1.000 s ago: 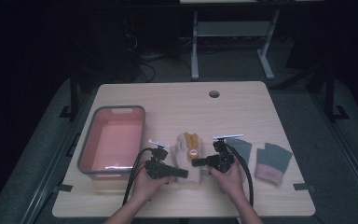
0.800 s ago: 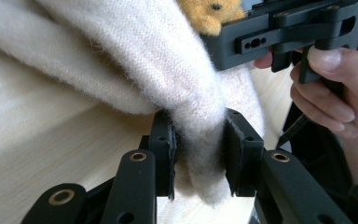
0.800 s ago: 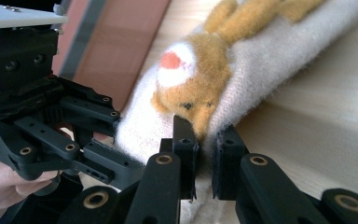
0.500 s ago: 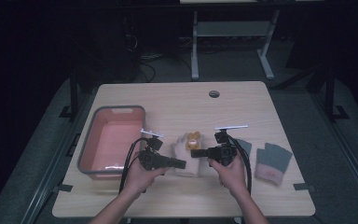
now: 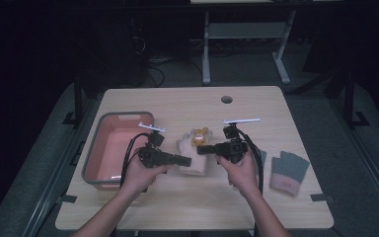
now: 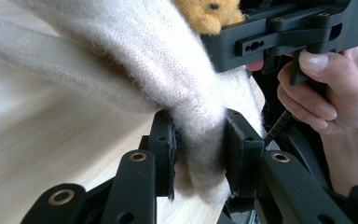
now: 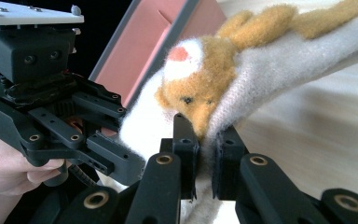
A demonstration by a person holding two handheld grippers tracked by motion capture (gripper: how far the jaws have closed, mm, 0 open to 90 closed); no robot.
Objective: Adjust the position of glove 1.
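1. Two grippers, the left gripper [image 6: 198, 154] and the right gripper [image 7: 204, 154], each pinched an edge of the cream sock [image 5: 193, 157], lifted between them above the table [image 5: 187, 207].
2. Sock held beside, not yet in, the pink bin [image 5: 98, 168]; two grey socks [image 5: 288, 170] lay untouched.

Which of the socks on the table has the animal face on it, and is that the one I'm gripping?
The fuzzy cream sock between both grippers; its orange animal face sets it apart from the grey socks lying untouched at the right.
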